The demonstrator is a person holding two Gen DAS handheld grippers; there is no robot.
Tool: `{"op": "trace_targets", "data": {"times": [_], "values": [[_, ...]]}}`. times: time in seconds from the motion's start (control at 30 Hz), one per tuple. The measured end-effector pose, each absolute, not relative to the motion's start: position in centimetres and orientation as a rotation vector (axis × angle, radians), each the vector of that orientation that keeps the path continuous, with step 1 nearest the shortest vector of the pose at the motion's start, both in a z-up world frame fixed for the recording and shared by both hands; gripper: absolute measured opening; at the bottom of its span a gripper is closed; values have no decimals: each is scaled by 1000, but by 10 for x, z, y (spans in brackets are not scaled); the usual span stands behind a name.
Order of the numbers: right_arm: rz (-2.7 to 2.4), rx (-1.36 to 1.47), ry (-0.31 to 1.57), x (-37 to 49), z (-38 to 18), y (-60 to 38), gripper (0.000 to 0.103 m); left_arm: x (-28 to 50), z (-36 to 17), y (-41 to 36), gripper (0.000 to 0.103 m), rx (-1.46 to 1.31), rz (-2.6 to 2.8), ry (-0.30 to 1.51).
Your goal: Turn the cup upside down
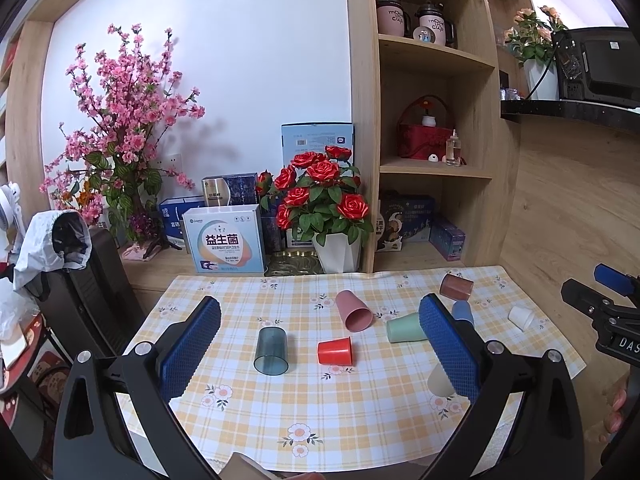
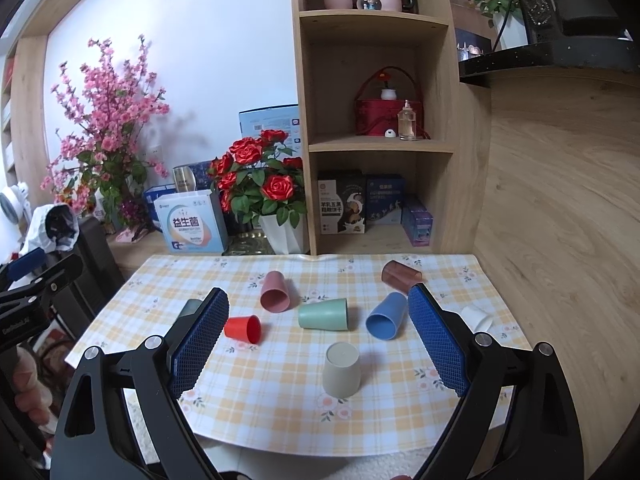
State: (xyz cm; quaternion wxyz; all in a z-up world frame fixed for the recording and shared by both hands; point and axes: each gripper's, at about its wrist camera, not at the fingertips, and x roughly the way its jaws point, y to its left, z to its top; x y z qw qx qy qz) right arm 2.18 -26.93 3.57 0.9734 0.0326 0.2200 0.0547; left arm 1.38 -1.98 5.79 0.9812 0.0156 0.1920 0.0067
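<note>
Several plastic cups lie on their sides on the checked tablecloth (image 2: 280, 412): a pink cup (image 2: 275, 291), a red cup (image 2: 243, 329), a green cup (image 2: 323, 314), a blue cup (image 2: 386, 316), a brown translucent cup (image 2: 401, 273) and a white cup (image 2: 477, 317). A beige cup (image 2: 341, 369) stands upside down near the front. A grey-blue translucent cup (image 1: 271, 350) lies left of the red cup (image 1: 335, 351). My left gripper (image 1: 320, 344) is open and empty above the table. My right gripper (image 2: 318, 340) is open and empty, with the beige cup between its fingers' lines.
A white pot of red roses (image 2: 262, 192), boxes (image 2: 191, 224) and a pink blossom plant (image 2: 108, 128) stand behind the table. A wooden shelf unit (image 2: 376, 120) rises at the back right. A black chair (image 1: 88, 292) stands at the left.
</note>
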Motion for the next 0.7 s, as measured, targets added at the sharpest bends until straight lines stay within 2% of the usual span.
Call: {"op": "trace_targets", "data": {"times": [0.7], "values": [[106, 65, 439, 21, 40, -270, 88, 12, 60, -15, 97, -7, 23, 383]]}}
